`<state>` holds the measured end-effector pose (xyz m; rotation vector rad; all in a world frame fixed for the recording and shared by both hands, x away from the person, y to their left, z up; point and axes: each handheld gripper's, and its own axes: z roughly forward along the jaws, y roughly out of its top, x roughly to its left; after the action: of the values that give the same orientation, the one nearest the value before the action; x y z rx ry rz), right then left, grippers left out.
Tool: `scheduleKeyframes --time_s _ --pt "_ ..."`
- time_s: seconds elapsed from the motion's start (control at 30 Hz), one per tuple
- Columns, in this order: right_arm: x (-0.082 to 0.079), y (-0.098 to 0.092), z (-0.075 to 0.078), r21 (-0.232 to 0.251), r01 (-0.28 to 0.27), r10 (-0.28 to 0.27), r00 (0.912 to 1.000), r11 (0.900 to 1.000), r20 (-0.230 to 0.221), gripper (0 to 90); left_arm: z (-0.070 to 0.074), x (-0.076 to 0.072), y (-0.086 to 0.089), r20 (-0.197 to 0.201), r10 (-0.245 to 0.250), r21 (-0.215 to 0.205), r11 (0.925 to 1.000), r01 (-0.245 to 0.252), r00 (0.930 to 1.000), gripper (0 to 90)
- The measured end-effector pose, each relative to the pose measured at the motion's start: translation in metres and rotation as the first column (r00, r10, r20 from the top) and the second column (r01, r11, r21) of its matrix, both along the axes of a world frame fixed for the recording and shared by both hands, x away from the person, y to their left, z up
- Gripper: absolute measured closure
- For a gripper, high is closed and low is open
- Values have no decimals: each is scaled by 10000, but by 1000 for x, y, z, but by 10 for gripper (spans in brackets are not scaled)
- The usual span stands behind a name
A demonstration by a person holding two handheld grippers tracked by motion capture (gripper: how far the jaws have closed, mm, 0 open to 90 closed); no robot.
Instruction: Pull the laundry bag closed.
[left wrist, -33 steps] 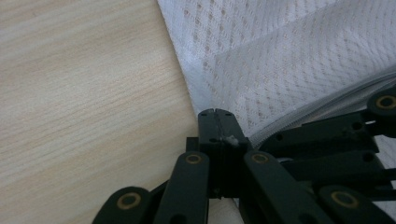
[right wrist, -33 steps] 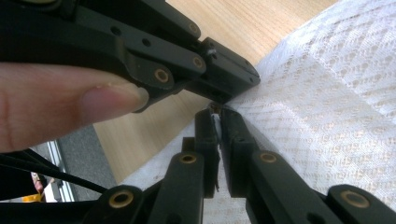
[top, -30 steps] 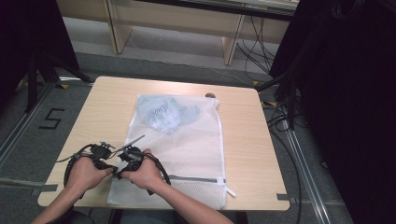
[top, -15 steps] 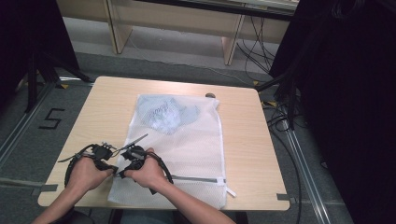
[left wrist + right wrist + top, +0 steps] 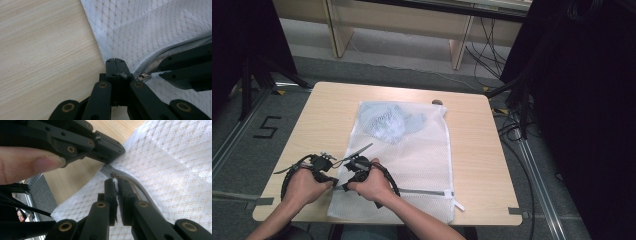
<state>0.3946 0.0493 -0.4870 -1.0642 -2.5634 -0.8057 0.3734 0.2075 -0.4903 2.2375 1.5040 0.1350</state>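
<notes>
A white mesh laundry bag (image 5: 422, 150) lies flat on the wooden table (image 5: 477, 150), with a pale blue garment (image 5: 387, 120) inside its far end. A grey zipper (image 5: 427, 192) runs across the bag's near end. Both grippers meet at the zipper's left end. My left gripper (image 5: 332, 182) (image 5: 115, 65) is shut on the bag's corner edge (image 5: 100, 47), a shred of white cloth showing between its jaws. My right gripper (image 5: 345, 187) (image 5: 117, 184) is shut on the zipper pull, just behind the metal slider (image 5: 114, 175) (image 5: 142, 77). The two sets of jaws nearly touch.
A small dark round object (image 5: 437, 102) sits at the table's far edge. Wooden furniture legs and cables stand on the floor beyond. Dark equipment rises on the right. Floor tape with the figure 5 (image 5: 268, 127) lies left of the table.
</notes>
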Motion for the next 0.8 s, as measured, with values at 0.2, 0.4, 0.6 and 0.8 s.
scheduleKeyframes --time_s 0.2,0.4,0.6,0.8 --pt "2 -1 0 59 -44 44 10000 10000 72 870 0 0 0 6 -19 13 10000 19 10000 898" --pt "1 -1 2 -254 146 -148 9998 9996 -99 870 0 0 0 -58 -50 79 10000 50 10000 898" --pt "2 -1 4 -441 312 -319 9994 9985 -158 870 0 0 -1 -20 -1 49 10000 1 10000 898" --pt "3 -2 3 -513 347 -356 9992 9981 -164 869 0 0 -1 10 -2 56 10000 2 10000 898"
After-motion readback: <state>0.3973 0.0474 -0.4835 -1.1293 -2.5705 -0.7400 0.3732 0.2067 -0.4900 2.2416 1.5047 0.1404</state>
